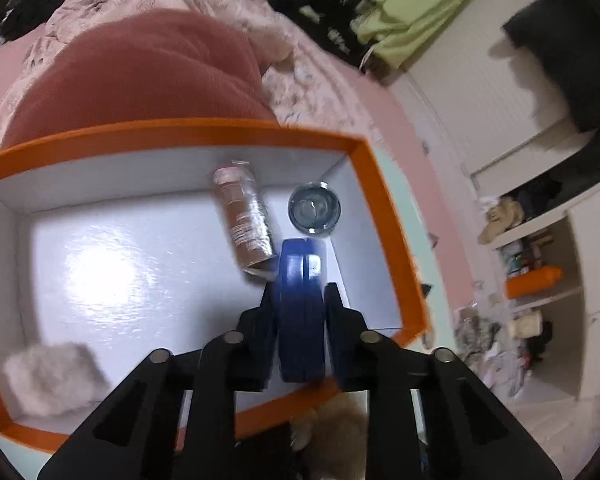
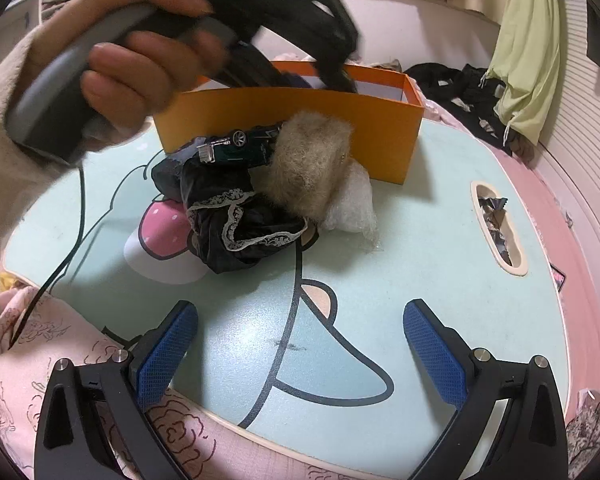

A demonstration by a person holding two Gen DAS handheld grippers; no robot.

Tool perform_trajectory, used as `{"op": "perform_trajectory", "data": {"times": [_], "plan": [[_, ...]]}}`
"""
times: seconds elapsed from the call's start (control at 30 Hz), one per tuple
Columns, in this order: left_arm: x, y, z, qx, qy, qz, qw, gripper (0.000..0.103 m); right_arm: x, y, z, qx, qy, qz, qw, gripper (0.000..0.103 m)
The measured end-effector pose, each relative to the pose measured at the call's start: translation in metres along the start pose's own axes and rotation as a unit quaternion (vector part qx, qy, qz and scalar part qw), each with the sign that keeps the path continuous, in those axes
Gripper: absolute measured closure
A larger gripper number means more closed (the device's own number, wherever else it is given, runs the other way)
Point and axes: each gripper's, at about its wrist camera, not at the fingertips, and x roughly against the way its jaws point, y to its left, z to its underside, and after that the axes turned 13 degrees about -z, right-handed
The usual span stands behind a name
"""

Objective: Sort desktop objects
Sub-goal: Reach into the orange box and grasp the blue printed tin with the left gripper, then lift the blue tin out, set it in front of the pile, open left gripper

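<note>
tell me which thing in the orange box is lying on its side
The brown tube, lying lengthwise on the box floor beside the round glass jar, which stands upright with its top facing up. The fluffy grey piece sits in the near corner.

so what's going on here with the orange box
A person is sorting clutter into the white-lined orange cardboard box. The left gripper, shut with nothing between its blue pads, hangs over the box, which holds a brownish wrapped tube, a round glass dish and a pale fluffy piece. The right gripper hovers open above the mint table.
</note>
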Motion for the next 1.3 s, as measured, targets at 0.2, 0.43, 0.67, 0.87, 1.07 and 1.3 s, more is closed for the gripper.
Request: {"op": "perform_trajectory", "data": {"times": [0.2,0.43,0.67,0.87,1.07,1.3], "plan": [[0.029,0.019,-0.002,0.01,-0.04,0.025,0.9988,0.081,0.0,-0.001,0.0,0.0,0.0,0.0,1.0,0.0],[0.086,0.039,0.031,0.01,-0.103,0.078,0.9916,0.081,0.0,0.0,0.0,-0.001,0.0,0.001,1.0,0.0],[0.095,0.07,0.111,0.011,-0.105,0.115,0.9877,0.08,0.0,0.0,0.0,-0.001,0.0,0.001,1.0,0.0],[0.068,0.088,0.162,0.02,-0.081,0.117,0.9897,0.08,0.0,0.0,0.0,-0.001,0.0,0.002,1.0,0.0],[0.054,0.077,0.163,0.0,-0.119,-0.004,0.9929,0.051,0.001,0.0,-0.001,-0.001,0.0,0.002,1.0,0.0],[0.081,0.064,0.199,-0.065,-0.166,-0.114,0.9773,0.028,0.001,0.0,0.0,-0.001,0.0,0.003,1.0,0.0]]}}
